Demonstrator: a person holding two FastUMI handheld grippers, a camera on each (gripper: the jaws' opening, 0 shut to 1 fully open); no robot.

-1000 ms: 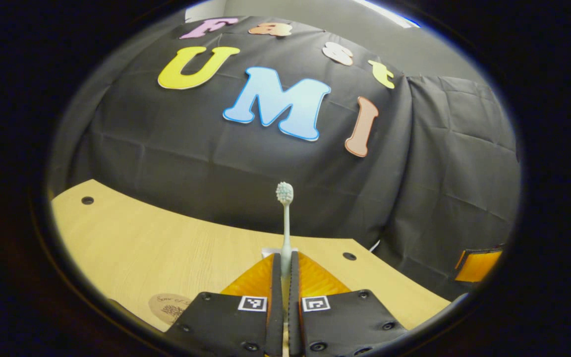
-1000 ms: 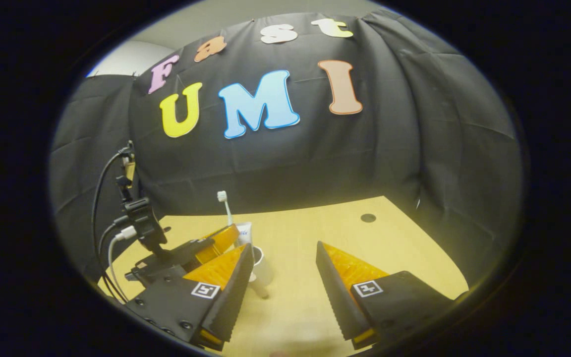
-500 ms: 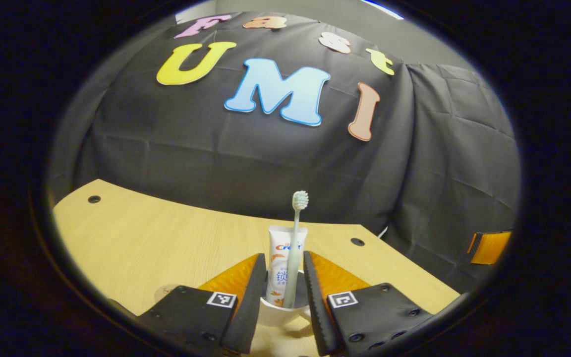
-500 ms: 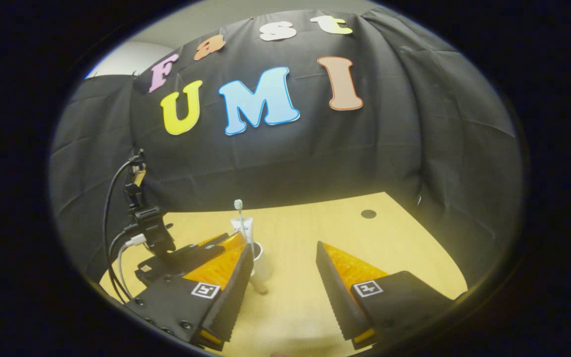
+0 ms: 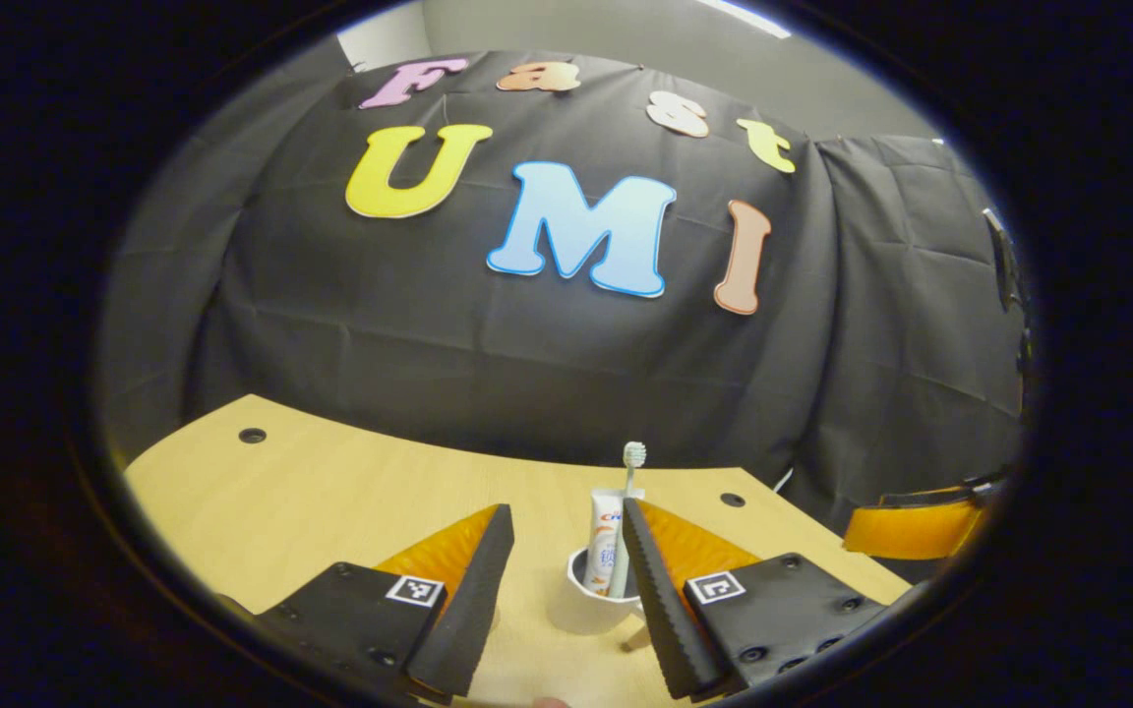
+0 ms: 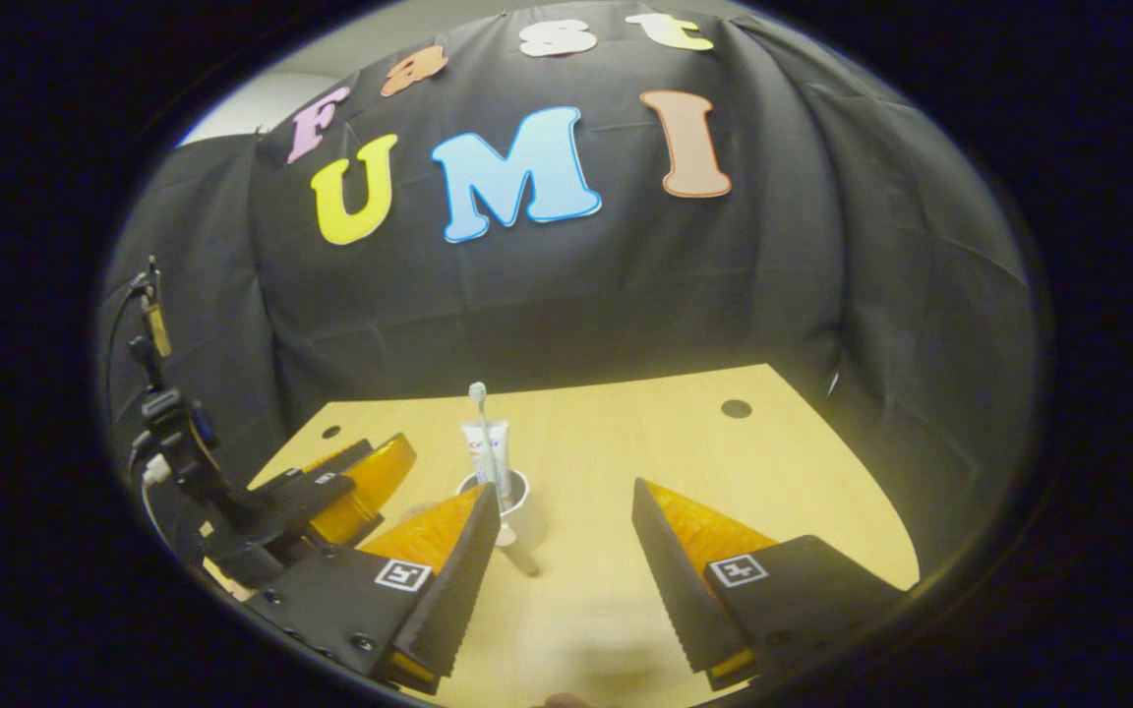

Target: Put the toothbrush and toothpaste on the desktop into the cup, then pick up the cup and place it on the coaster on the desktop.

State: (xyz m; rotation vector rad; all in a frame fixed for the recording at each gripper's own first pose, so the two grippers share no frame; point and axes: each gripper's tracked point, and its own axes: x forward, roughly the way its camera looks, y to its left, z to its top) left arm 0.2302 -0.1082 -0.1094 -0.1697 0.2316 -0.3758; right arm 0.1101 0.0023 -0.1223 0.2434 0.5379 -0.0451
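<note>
Wooden desktop (image 5: 330,492), toothbrush (image 5: 628,511) upright in cup (image 5: 591,605), bristles up

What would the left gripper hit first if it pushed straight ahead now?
Probably the cup, which stands just ahead between the open left gripper's fingers, holding the toothbrush and toothpaste. Depth is hard to judge; the cup sits slightly right of centre.

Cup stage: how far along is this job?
Done: toothbrush and toothpaste stand in the white cup. In hand: nothing; left gripper and right gripper are open. Left: lifting the cup from the desktop onto the coaster.
</note>
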